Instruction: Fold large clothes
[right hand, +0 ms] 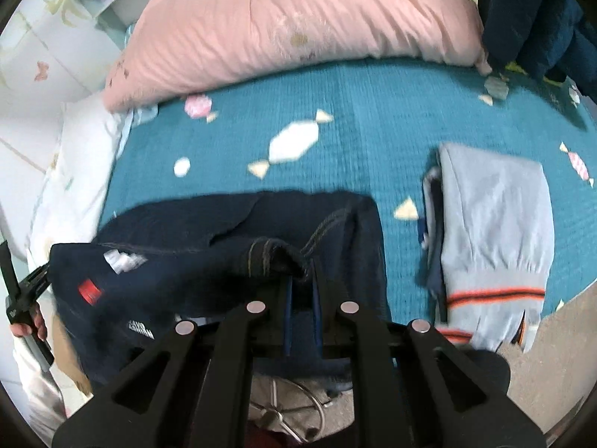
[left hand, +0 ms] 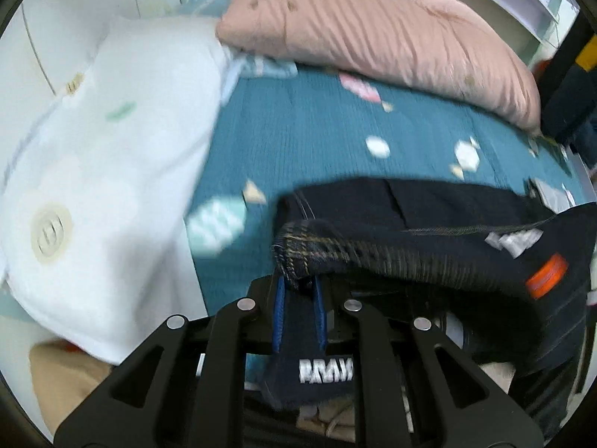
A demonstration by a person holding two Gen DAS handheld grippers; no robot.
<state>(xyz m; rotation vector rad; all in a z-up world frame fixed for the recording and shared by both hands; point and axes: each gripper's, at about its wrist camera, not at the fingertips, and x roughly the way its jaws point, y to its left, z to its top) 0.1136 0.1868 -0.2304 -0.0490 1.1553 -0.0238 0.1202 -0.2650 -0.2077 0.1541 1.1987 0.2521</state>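
Between both sets of fingers we hold the dark navy denim garment with tan stitching (right hand: 231, 239), lifted at its near hem above the front edge of the teal quilted bedspread with a candy print (right hand: 373, 119). Its far portion lies flat on the bed; the near portion hangs from the two grips and drapes off the edge. We judge this two-point hold as the means of carrying one edge across for a fold, since a wide span keeps the hem taut and level.

The left gripper (left hand: 298, 291) has its blue-lined fingers clamped on a bunched hem corner; the right gripper (right hand: 302, 291) is likewise pinched on a fold of the same cloth. Both point steeply downward toward the bed, side by side, with the garment stretched between them. In the right wrist view a hand (right hand: 26, 324) grips the left tool's handle at the left margin.

Just right of the denim, a folded pale grey sweatshirt with orange and black stripes (right hand: 496, 220) rests on the bedspread, apparently finished. A long pink ribbed pillow (right hand: 298, 26) lies along the far side, and a white patterned pillow (left hand: 112, 149) sits at the left. Motion blur limits finer detail.
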